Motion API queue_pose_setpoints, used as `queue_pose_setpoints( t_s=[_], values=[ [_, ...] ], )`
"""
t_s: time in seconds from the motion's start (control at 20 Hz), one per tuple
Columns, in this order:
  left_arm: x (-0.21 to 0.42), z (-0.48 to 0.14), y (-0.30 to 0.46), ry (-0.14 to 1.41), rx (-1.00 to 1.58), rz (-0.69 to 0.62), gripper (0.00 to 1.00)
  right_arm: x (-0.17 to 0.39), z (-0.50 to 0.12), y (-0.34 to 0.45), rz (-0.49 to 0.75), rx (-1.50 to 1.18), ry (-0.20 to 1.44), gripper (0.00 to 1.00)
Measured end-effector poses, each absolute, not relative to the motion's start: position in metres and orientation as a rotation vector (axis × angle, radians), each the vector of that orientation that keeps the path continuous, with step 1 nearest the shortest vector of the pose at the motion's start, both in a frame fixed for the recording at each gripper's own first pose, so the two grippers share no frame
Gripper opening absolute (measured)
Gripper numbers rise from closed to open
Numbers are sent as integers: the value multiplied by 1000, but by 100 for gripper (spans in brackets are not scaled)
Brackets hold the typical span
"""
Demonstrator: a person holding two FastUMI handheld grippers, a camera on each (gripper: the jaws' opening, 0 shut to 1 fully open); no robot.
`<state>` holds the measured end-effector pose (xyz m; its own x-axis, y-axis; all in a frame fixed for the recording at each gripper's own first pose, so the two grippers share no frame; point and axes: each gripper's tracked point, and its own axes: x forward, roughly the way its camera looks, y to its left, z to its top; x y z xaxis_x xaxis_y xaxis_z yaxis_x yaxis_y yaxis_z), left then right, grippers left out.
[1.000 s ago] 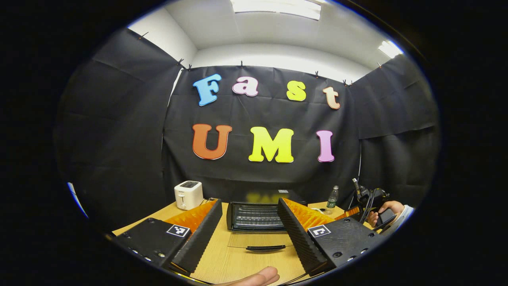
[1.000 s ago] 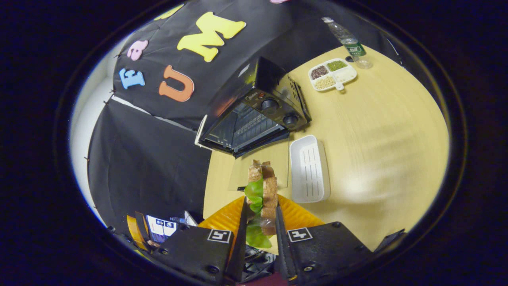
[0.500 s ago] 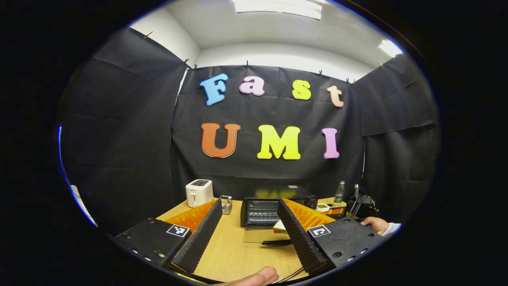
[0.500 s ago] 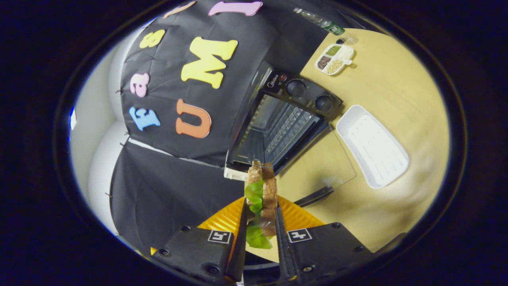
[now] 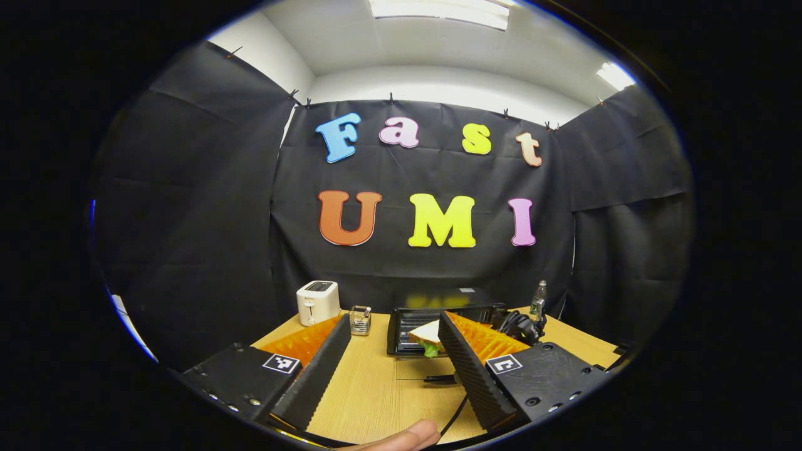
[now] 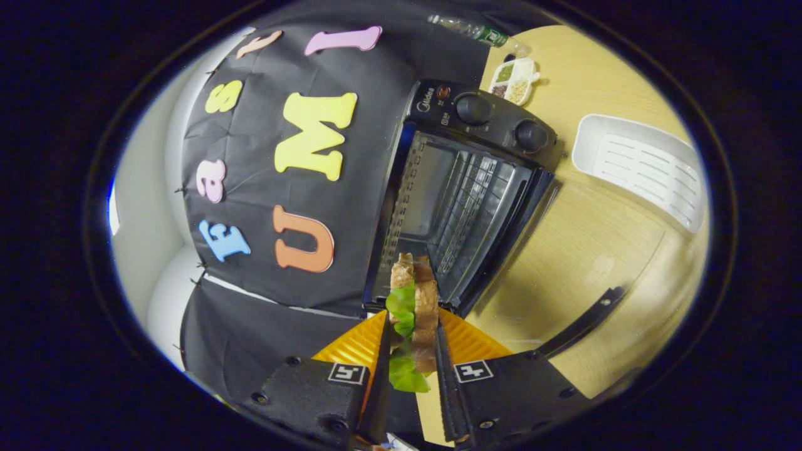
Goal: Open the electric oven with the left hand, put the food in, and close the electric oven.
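The black electric oven (image 6: 463,188) stands open, its glass door lying flat on the table with the handle (image 6: 586,322) toward me. My right gripper (image 6: 411,332) is shut on a sandwich (image 6: 415,294) of brown bread and green lettuce, held just in front of the oven mouth. In the left gripper view the sandwich (image 5: 426,333) hangs at the oven (image 5: 438,310) opening, with the right gripper (image 5: 517,326) behind it. My left gripper (image 5: 395,321) is open and holds nothing, well back from the door handle (image 5: 438,378).
A white tray (image 6: 645,169) lies on the wooden table beside the oven, with a divided dish of grains (image 6: 514,81) and a bottle (image 6: 476,30) beyond. A white toaster (image 5: 317,302) and a small glass jar (image 5: 359,319) stand left of the oven.
My right gripper has carried the sandwich from over the table up to the oven mouth. The left gripper has drawn back from the open door, still open.
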<state>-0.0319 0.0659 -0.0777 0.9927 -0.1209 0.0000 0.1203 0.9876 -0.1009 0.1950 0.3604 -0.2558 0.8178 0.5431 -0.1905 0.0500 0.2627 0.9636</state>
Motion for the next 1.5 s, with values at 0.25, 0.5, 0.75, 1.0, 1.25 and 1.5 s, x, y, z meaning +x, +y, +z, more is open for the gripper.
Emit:
queue_pose_setpoints(
  t_s=[0.25,0.5,0.75,1.0,1.25,1.5],
  values=[
    [-16,-95,86,42,-97,-89,93,261,-273,360,253,1322,502,37],
    [-5,-100,89,55,-137,-87,92,329,-280,344,152,1373,379,38],
    [0,-105,81,65,-134,-107,93,354,-307,344,81,1290,379,38],
    [3,-114,73,85,-126,-126,92,358,-319,343,62,1204,361,47],
    [7,-129,74,123,-148,-122,93,359,-319,346,68,1166,356,48],
    [4,-134,79,137,-165,-114,93,356,-308,358,104,944,339,61]
  ],
)
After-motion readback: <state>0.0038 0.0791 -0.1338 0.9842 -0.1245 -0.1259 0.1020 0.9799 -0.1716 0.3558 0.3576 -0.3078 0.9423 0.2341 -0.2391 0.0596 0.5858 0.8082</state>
